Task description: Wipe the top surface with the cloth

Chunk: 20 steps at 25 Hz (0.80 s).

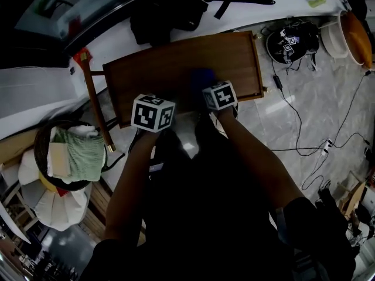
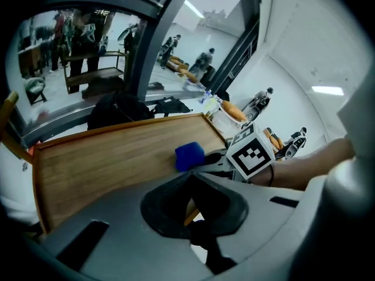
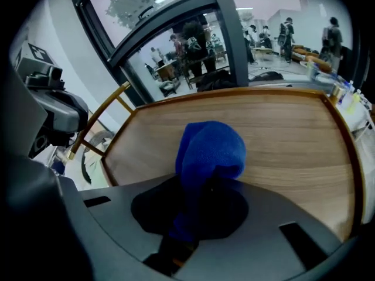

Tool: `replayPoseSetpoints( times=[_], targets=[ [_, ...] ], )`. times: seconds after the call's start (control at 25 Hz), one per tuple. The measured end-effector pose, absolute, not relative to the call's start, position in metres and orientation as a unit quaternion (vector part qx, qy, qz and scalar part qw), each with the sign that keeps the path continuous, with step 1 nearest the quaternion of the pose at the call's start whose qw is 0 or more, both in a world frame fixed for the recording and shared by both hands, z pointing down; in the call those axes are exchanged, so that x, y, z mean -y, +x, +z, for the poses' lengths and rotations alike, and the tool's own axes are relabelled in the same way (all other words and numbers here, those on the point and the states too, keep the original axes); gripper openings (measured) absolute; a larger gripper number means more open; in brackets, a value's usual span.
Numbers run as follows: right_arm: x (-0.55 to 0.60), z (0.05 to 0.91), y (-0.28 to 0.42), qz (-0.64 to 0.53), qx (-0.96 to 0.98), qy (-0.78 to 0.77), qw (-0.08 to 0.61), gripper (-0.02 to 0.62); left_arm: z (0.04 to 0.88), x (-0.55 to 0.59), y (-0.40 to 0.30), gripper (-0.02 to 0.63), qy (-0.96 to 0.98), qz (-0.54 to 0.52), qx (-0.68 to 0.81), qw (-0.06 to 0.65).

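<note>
A wooden table top (image 1: 176, 63) with a raised rim lies ahead of me; it also fills the left gripper view (image 2: 105, 157) and the right gripper view (image 3: 281, 133). My right gripper (image 1: 220, 95) is at the top's near edge, shut on a bunched blue cloth (image 3: 208, 151) that sticks out of its jaws over the wood. The cloth (image 2: 189, 155) shows as a small blue lump beside the right gripper's marker cube (image 2: 252, 153). My left gripper (image 1: 153, 113) hovers at the near edge, left of the right one, with its jaws closed on nothing (image 2: 192, 206).
A round basket (image 1: 41, 139) with a green cloth stands on the floor at the left, next to a wooden chair frame (image 1: 94, 98). Black bags (image 1: 158, 10) lie behind the table. Cables (image 1: 316, 122), a black device (image 1: 290, 43) and an orange basin (image 1: 357, 37) are at the right.
</note>
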State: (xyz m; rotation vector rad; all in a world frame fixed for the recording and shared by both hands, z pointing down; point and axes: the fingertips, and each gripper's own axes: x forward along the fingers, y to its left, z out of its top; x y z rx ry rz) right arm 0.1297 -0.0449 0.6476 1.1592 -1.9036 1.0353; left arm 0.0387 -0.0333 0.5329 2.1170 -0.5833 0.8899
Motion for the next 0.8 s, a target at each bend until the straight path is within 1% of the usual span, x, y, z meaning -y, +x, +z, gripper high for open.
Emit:
replayPoseSetpoints(
  times=[0.2, 0.4, 0.56, 0.68, 0.8],
  targets=[
    [0.045, 0.641, 0.200, 0.400, 0.714, 0.472, 0.328, 0.061, 0.533, 0.036, 0.093, 0.008, 0.836, 0.343, 0.212, 0.371],
    [0.043, 0.638, 0.270, 0.392, 0.685, 0.512, 0.339, 0.061, 0.530, 0.034, 0.133, 0.008, 0.843, 0.338, 0.200, 0.367],
    [0.038, 0.634, 0.309, 0.396, 0.654, 0.539, 0.353, 0.061, 0.528, 0.034, 0.148, 0.008, 0.847, 0.336, 0.194, 0.363],
    [0.036, 0.629, 0.326, 0.395, 0.632, 0.555, 0.371, 0.061, 0.526, 0.037, 0.149, 0.008, 0.848, 0.333, 0.197, 0.362],
    [0.035, 0.629, 0.334, 0.398, 0.618, 0.566, 0.373, 0.061, 0.525, 0.040, 0.141, 0.008, 0.847, 0.330, 0.202, 0.365]
  ],
)
